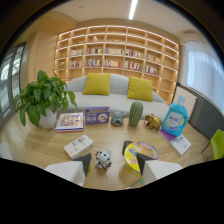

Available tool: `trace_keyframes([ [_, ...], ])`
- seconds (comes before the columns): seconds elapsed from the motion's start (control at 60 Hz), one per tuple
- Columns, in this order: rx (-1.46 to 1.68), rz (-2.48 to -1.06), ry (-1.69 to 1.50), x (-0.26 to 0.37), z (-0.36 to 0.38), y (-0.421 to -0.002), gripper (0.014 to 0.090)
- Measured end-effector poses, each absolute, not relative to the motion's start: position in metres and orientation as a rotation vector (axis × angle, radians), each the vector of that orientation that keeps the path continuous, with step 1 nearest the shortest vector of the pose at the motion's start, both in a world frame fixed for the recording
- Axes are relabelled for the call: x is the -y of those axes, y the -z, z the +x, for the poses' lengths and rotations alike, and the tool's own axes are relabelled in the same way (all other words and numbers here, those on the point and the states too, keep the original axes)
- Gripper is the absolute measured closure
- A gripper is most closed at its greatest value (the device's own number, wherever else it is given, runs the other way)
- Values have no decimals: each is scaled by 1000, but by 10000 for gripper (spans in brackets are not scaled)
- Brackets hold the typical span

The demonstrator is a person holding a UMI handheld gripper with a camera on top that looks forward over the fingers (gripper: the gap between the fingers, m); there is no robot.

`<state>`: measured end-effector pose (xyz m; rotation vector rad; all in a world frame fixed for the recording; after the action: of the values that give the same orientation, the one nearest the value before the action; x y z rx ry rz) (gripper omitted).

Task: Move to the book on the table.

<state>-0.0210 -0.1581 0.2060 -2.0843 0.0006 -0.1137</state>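
Tool: the tool (111,167) stood open, its two fingers spread wide low over the near edge of the bench (40,145), gripping nothing.
Between the fingers: a black-and-white dice-like cube (103,159) sat in the gap with space at either side; a round yellow packet (134,154) lay just by the right finger.
Book: the picture book (69,121) lay flat on the bench, well beyond the fingers and off to their left, just beside the potted plant (42,100).
Long axis: it seemed to run roughly across the tool's line of approach, cover up.
Coming move: by my reading, the tool had to travel forward and to the left, passing over or beside the white box (78,146) that lay between tool and book.
Other bench items: a purple box (97,115), a green cactus ornament (135,114), a gold animal figure (153,121) and a blue detergent bottle (175,120) stood further right, away from that path.
Containers: the white pot held the plant; whether the boxes held anything could not be seen.
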Motion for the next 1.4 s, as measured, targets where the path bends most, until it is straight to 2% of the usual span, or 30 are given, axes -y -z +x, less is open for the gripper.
trace_keyframes([
  [0.2, -46, -2085, 169, 180, 27, -203, 186],
  [0.333, -68, -2097, 211, 224, 109, -211, 189],
  [0.6, -184, -2140, 326, 217, 235, -167, 187],
  [0.767, -237, -2145, 378, 193, 313, -138, 185],
  [0.983, -248, -2135, 383, 128, 381, -110, 185],
  [1.4, -262, -2160, 329, 58, 423, -60, 187],
])
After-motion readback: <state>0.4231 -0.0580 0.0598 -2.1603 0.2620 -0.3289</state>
